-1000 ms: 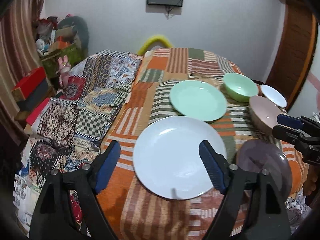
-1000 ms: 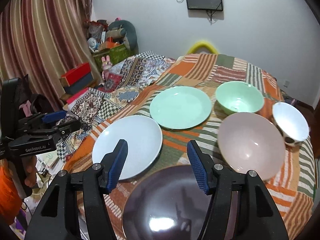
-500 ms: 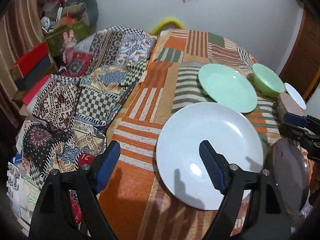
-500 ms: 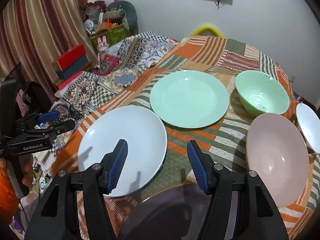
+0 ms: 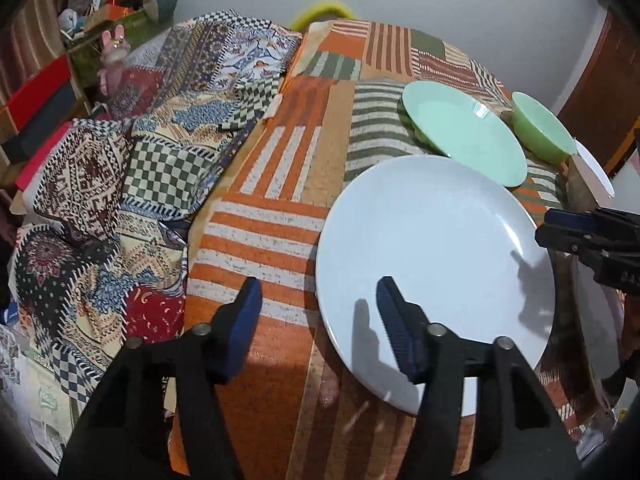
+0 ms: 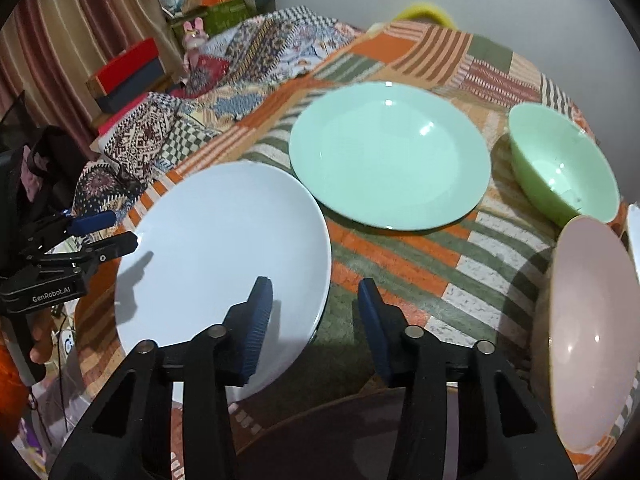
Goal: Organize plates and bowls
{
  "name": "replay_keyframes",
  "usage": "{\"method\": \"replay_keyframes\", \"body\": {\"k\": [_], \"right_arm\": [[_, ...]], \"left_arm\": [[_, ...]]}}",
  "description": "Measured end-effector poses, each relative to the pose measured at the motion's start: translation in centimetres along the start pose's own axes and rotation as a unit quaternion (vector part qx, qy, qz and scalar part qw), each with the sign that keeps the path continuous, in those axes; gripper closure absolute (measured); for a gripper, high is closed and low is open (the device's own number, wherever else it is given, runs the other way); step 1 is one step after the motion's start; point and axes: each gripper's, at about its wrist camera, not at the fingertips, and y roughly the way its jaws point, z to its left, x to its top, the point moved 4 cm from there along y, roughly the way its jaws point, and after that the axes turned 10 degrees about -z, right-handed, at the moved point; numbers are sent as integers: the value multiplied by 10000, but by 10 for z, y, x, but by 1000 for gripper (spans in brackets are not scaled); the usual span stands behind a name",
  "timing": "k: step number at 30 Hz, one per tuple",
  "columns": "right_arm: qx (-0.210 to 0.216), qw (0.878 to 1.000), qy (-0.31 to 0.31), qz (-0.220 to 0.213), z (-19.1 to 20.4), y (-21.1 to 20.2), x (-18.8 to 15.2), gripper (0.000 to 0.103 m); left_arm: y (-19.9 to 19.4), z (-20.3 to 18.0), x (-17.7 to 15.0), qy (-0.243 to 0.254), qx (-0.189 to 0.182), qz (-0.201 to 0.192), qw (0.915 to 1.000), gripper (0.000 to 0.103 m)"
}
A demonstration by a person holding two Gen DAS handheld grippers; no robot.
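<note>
Two tools are closing in on the white plate (image 5: 432, 264) from opposite edges, so the step in hand looks like a pickup of that plate off the patchwork-covered surface (image 5: 280, 216). Its left rim sits between the jaws of the left tool (image 5: 318, 320), right jaw over the plate, left jaw over the cloth; its right rim sits between the jaws of the right tool (image 6: 316, 312) the same way, mirrored. Both pairs of jaws are narrowing, half-wide, pads not yet pressing on anything. Beyond both tools lies the green plate (image 6: 390, 156), touching or just overlapping the white one. Right of the right tool stands the pink bowl (image 6: 592, 320), with the green bowl (image 6: 562, 162) beyond it. Next move, by the look of it: get one pad under each rim, pinch, lift level, and carry it over the green plate.
</note>
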Motion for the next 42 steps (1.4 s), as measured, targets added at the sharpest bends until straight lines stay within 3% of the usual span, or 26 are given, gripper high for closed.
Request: {"method": "replay_keyframes", "body": {"k": [8, 15, 21, 42], "right_arm": [[9, 9996, 29, 278, 0, 15, -1, 77], [104, 9991, -12, 417, 4, 23, -2, 81], [171, 9989, 29, 425, 4, 26, -3, 81], [134, 9998, 130, 14, 2, 5, -1, 81]], "left_arm": [[12, 4, -9, -163, -305, 263, 9991, 69], [17, -5, -13, -189, -625, 363, 9972, 73], [17, -5, -15, -228, -683, 363, 9967, 73], [-8, -16, -3, -239, -584, 93, 9980, 73]]}}
